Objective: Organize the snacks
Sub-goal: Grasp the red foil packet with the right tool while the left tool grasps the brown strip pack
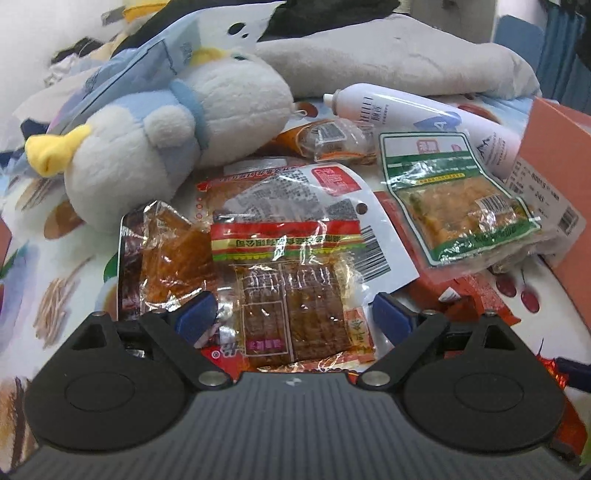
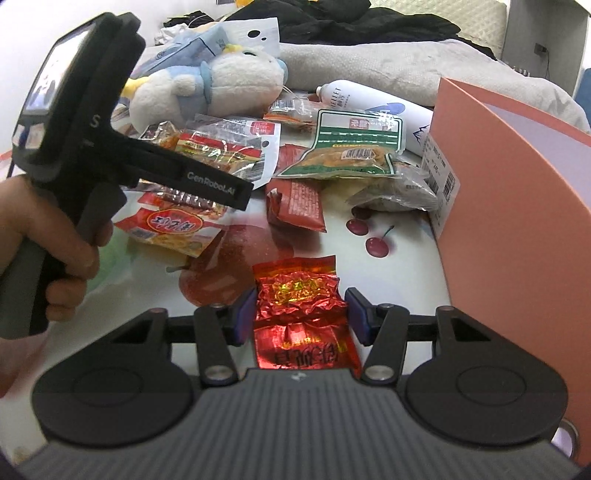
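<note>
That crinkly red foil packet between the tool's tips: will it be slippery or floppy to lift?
The crinkled red foil packet probably crumples rather than holds shape, given its creases. Its glossy film may slip. It looks light and puffy.

Surface: tablecloth printed with cherries, an apple and other foods, glossy under bright, even light. Behind it: a rumpled grey blanket with dark clothing heaped on top, against a white wall. Far right: a pale cabinet with a plug on its side, and blue fabric hanging beyond.
</note>
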Demonstrator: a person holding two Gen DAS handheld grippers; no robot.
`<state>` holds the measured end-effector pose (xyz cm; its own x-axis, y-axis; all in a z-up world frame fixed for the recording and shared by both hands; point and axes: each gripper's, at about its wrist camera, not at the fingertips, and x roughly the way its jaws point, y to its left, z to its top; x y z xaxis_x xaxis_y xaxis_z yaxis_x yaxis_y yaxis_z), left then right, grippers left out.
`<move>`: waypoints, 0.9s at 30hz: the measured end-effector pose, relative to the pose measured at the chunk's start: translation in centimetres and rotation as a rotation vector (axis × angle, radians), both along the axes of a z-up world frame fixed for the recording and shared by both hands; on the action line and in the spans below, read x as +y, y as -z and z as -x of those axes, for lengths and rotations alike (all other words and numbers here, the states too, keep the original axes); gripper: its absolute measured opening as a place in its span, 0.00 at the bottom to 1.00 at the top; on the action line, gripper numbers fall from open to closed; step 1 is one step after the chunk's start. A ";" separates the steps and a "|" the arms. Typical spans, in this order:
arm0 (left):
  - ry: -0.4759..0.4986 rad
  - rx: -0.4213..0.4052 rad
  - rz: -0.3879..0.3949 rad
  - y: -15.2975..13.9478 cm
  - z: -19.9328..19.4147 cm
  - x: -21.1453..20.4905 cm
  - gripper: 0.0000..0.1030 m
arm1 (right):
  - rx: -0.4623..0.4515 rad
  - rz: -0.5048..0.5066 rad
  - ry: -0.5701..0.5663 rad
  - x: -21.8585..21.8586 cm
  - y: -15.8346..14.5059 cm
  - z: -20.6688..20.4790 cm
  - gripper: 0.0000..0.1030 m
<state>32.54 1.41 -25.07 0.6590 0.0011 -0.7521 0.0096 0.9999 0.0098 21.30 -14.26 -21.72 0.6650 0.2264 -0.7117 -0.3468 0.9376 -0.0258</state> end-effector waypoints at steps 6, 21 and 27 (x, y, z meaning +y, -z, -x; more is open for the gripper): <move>-0.003 0.004 0.003 -0.5 0.7 0.0 0.69 | -0.002 0.001 0.002 -0.2 -0.1 0.4 0.53; -0.057 0.055 0.103 -2.2 5.7 0.7 0.51 | 0.034 -0.015 0.025 -1.1 -0.8 2.5 0.53; -0.092 0.081 0.172 -3.0 9.3 1.4 0.50 | 0.050 -0.006 0.009 -1.0 -1.7 4.2 0.53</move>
<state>23.24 2.83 -22.04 0.5996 -0.0749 -0.7968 -0.0878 0.9835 -0.1585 17.13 -15.24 -20.01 0.6305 0.2251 -0.7428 -0.3389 0.9408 -0.0025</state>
